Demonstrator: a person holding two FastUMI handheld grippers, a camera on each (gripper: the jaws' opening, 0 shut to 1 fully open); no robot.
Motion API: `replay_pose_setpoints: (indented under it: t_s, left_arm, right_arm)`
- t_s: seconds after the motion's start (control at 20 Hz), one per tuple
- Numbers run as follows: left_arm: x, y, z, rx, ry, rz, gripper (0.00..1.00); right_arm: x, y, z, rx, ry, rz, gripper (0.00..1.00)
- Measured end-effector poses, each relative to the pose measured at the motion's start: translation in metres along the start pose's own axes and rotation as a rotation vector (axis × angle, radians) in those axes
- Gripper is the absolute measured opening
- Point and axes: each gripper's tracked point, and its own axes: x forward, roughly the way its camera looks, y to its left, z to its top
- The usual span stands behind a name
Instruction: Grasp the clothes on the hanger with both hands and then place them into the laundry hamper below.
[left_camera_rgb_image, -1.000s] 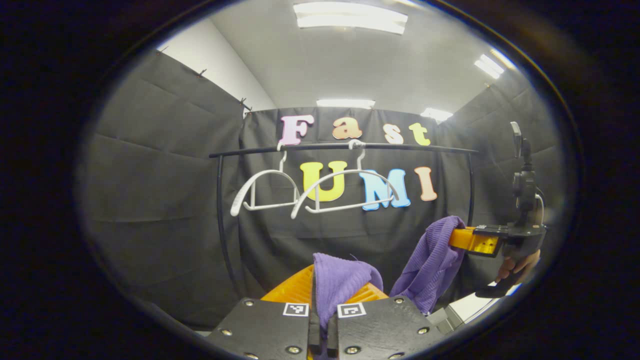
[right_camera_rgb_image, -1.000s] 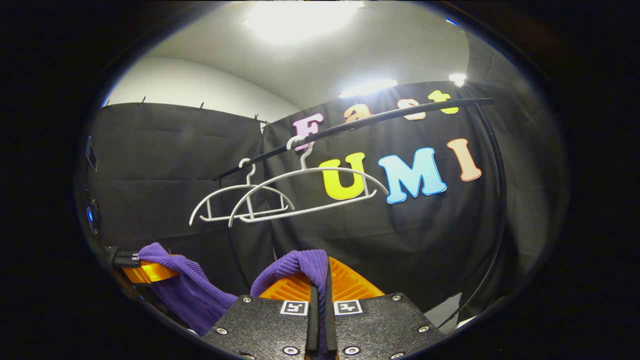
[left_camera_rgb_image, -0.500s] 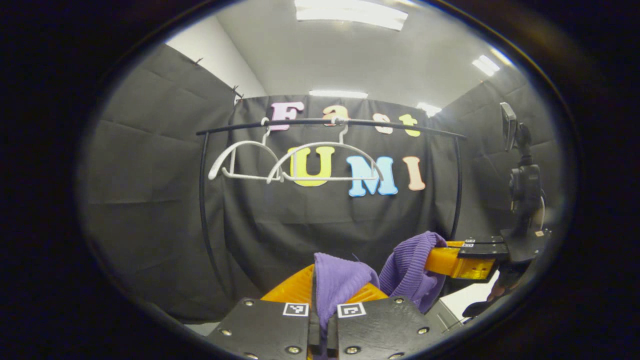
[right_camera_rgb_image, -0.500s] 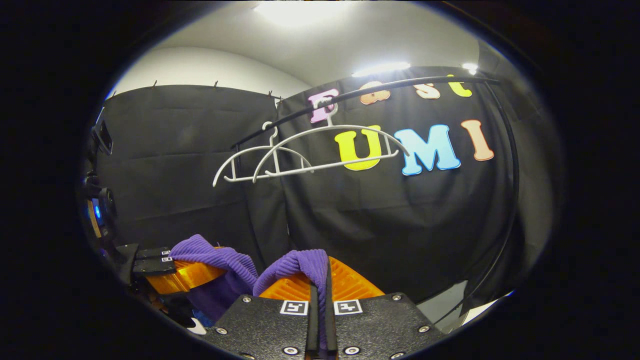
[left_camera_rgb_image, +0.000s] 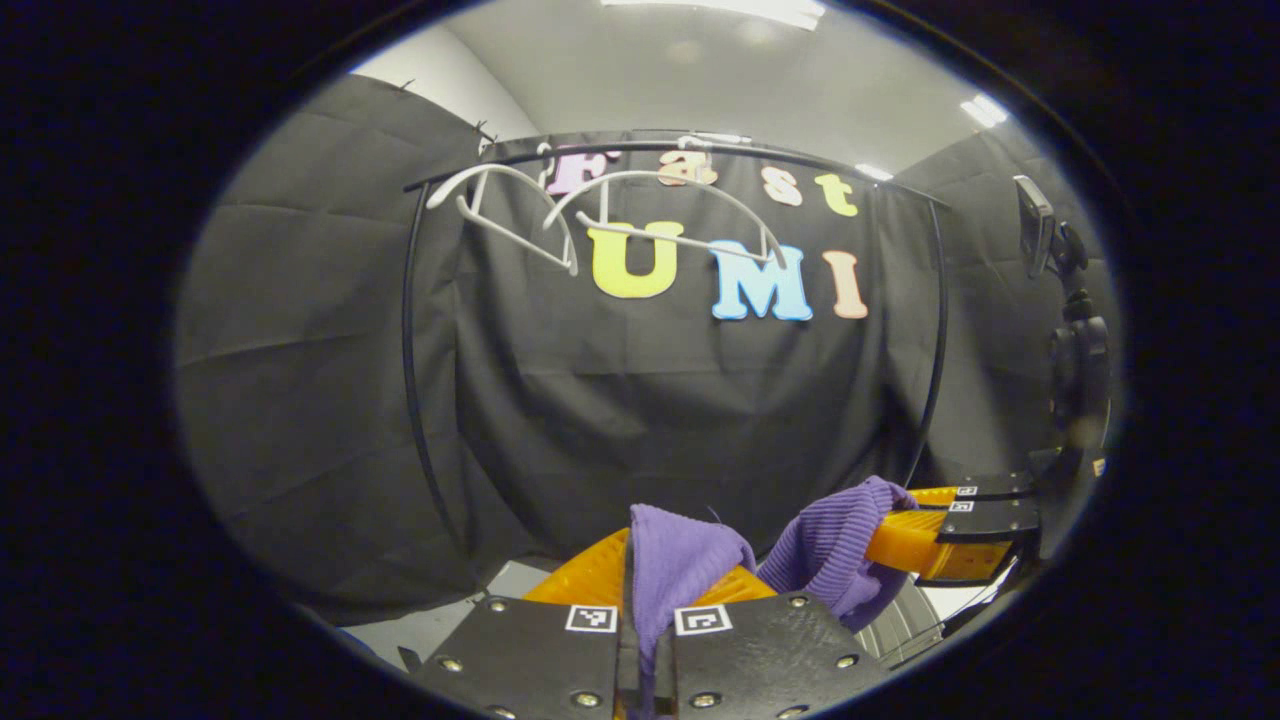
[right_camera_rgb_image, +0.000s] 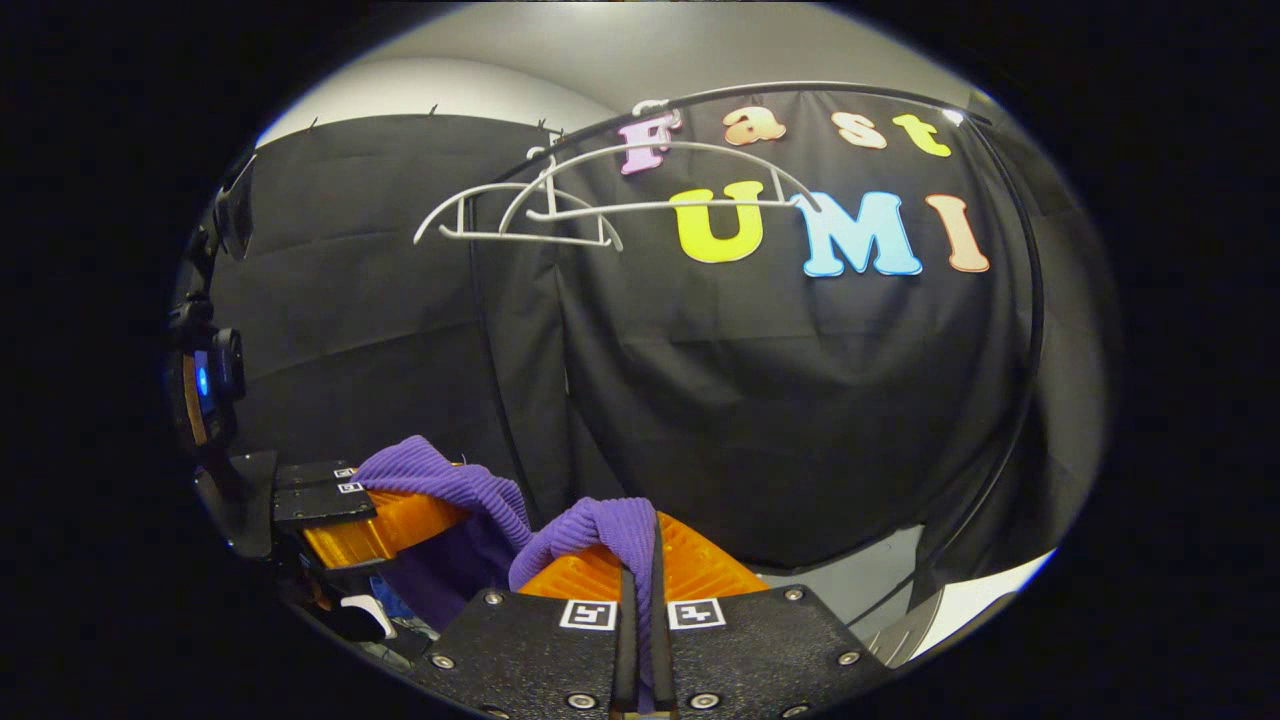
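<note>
Both grippers are clamped on the purple garment (left_camera_rgb_image: 680, 560), which hangs between them, off the hangers. The left gripper (left_camera_rgb_image: 645, 600) pinches a fold between its closed fingers; the right gripper (right_camera_rgb_image: 640, 590) does the same at another edge. Two bare white hangers (left_camera_rgb_image: 600, 215) hang on the black rail (left_camera_rgb_image: 410, 330) well above, against the cloth wall.
</note>
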Motion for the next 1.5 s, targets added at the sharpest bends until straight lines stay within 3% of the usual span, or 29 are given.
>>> replay_pose_setpoints:
  t_s: [0.1, 0.25, 0.45, 0.5, 0.55, 0.85, 1.05, 1.15, 1.2, 1.25, 1.3, 1.35, 1.4, 1.5]
  left_arm:
    - [0.008, 0.007, -0.026, -0.008, 0.05, 0.01, 0.1]
    - [0.011, 0.013, -0.056, -0.036, 0.121, 0.033, 0.06]
    - [0.011, 0.018, -0.088, -0.057, 0.193, 0.055, 0.06]
    - [0.008, 0.02, -0.1, -0.058, 0.217, 0.062, 0.02]
    - [0.008, 0.022, -0.11, -0.06, 0.242, 0.065, 0.06]
    - [-0.003, 0.022, -0.16, -0.07, 0.368, 0.073, 0.06]
    - [-0.009, 0.024, -0.19, -0.068, 0.444, 0.073, 0.07]
    - [-0.016, 0.021, -0.199, -0.076, 0.477, 0.059, 0.08]
    - [-0.023, 0.023, -0.2, -0.073, 0.486, 0.061, 0.12]
    - [-0.027, 0.026, -0.197, -0.064, 0.477, 0.068, 0.16]
    - [-0.029, 0.029, -0.19, -0.057, 0.448, 0.073, 0.22]
    - [-0.031, 0.03, -0.179, -0.051, 0.424, 0.069, 0.31]
    - [-0.037, 0.03, -0.173, -0.038, 0.401, 0.064, 0.53]
    - [-0.041, 0.035, -0.152, 0.01, 0.351, 0.069, 0.97]
  right_arm:
    - [-0.003, 0.005, -0.025, -0.023, 0.06, -0.002, 0.05]
    - [0.0, 0.009, -0.056, -0.005, 0.13, 0.019, 0.05]
    - [0.003, 0.002, -0.083, -0.022, 0.207, -0.017, 0.05]
    - [0.003, 0.0, -0.09, -0.028, 0.232, -0.024, 0.05]
    - [0.001, -0.001, -0.1, -0.036, 0.261, -0.032, 0.05]
    - [-0.009, -0.004, -0.148, -0.063, 0.395, -0.067, 0.08]
    - [-0.018, -0.001, -0.168, -0.034, 0.48, -0.044, 0.17]
    - [-0.021, 0.002, -0.164, -0.023, 0.469, -0.033, 0.25]
    - [-0.023, 0.004, -0.158, -0.021, 0.461, -0.029, 0.39]
    - [-0.024, 0.008, -0.157, -0.02, 0.449, -0.027, 0.46]
    - [-0.027, 0.008, -0.151, -0.025, 0.436, -0.031, 0.61]
    - [-0.03, 0.009, -0.147, -0.03, 0.42, -0.037, 0.69]
    - [-0.035, 0.007, -0.141, -0.039, 0.407, -0.049, 0.79]
    - [-0.042, 0.006, -0.128, -0.048, 0.365, -0.065, 0.89]
